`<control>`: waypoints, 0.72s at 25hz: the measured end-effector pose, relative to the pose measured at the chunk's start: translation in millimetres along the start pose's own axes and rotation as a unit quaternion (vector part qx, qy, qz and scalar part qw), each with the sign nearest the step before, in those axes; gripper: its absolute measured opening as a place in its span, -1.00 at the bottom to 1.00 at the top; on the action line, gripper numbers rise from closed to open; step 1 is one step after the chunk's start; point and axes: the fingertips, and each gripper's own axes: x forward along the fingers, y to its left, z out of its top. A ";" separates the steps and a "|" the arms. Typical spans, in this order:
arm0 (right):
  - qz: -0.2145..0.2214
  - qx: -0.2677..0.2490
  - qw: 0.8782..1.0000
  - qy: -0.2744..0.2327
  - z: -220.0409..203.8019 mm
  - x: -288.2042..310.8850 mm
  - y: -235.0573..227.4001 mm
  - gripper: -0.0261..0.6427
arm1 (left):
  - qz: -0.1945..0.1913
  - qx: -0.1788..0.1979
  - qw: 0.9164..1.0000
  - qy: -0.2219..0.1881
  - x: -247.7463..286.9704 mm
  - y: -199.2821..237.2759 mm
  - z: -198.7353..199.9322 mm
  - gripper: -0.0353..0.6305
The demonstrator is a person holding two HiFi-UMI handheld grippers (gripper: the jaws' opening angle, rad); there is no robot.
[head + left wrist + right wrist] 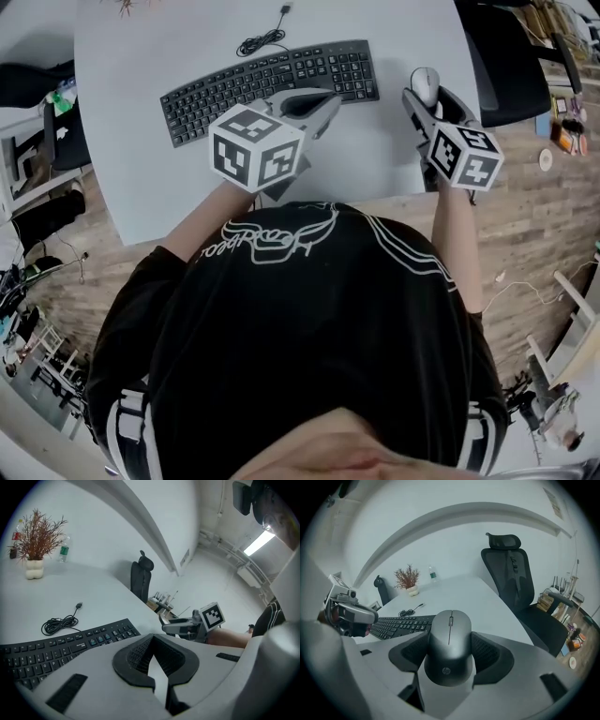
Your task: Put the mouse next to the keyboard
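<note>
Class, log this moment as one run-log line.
right hand-held gripper: shut on mouse | left hand-held gripper: shut, empty | mouse: right of keyboard, apart

Head view looks steeply down on table (169, 56); gripper views skim low across it, all sharing keyboard (272, 84).

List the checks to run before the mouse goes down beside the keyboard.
1. Right gripper jaws gripping the mouse: ok.
2. Left gripper empty, jaws together: ok.
3. Bare table right of the keyboard: ok.
4. Cable away from that spot: ok.
5. Whether the mouse is lifted off the table: cannot tell.
</note>
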 end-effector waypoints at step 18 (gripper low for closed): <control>-0.022 -0.025 0.998 0.058 -25.9 44.9 -3.7 -0.09 | 0.021 -0.040 0.999 -0.005 5.9 32.5 -8.9 -0.87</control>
